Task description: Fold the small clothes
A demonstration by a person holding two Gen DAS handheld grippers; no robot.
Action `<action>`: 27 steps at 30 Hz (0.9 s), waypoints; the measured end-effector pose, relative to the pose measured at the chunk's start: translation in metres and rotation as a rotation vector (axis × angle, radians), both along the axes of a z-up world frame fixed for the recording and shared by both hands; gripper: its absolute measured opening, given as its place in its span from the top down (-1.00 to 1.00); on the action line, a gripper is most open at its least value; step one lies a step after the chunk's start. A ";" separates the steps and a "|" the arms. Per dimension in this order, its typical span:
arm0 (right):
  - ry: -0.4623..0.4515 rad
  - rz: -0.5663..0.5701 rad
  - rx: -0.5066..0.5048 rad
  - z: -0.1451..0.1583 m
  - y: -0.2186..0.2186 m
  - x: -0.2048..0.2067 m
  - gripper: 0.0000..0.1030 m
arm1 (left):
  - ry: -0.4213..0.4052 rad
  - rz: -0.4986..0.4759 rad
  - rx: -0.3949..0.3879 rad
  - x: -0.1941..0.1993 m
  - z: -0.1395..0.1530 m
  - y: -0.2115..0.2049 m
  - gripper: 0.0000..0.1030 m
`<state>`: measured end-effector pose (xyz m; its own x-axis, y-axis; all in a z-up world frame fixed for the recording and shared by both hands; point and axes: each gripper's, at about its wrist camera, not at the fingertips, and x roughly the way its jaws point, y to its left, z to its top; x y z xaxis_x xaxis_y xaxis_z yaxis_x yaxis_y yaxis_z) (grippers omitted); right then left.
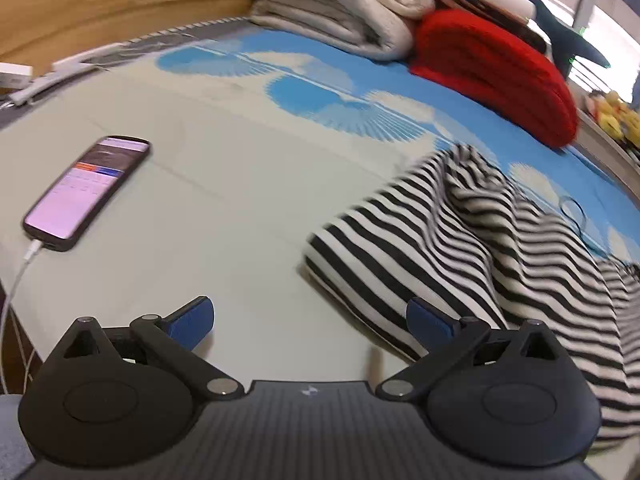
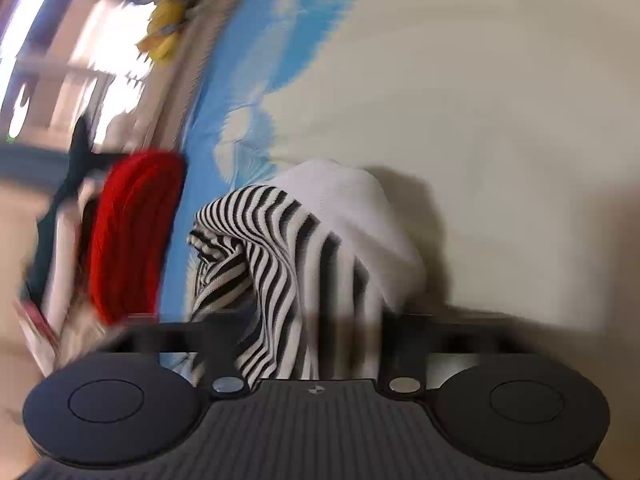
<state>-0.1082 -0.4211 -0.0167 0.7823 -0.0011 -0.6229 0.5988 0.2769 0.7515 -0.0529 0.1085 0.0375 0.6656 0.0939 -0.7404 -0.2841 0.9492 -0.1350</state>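
On phone screen — writing unreadable

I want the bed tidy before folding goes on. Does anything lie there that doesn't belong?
Yes: a phone with its screen lit lies on the bed sheet, a white cable plugged in, left of the bunched striped garment. It is no clothing.
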 end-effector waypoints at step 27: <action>-0.170 1.002 -1.415 0.086 0.384 0.071 0.75 | 0.090 0.132 -0.072 0.005 -0.008 0.050 -0.99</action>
<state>-0.0370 -0.0372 0.0698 0.8715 0.0583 -0.4869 -0.2540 0.9030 -0.3465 -0.0481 0.1590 0.0298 0.5819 0.1212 -0.8042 -0.4200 0.8915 -0.1695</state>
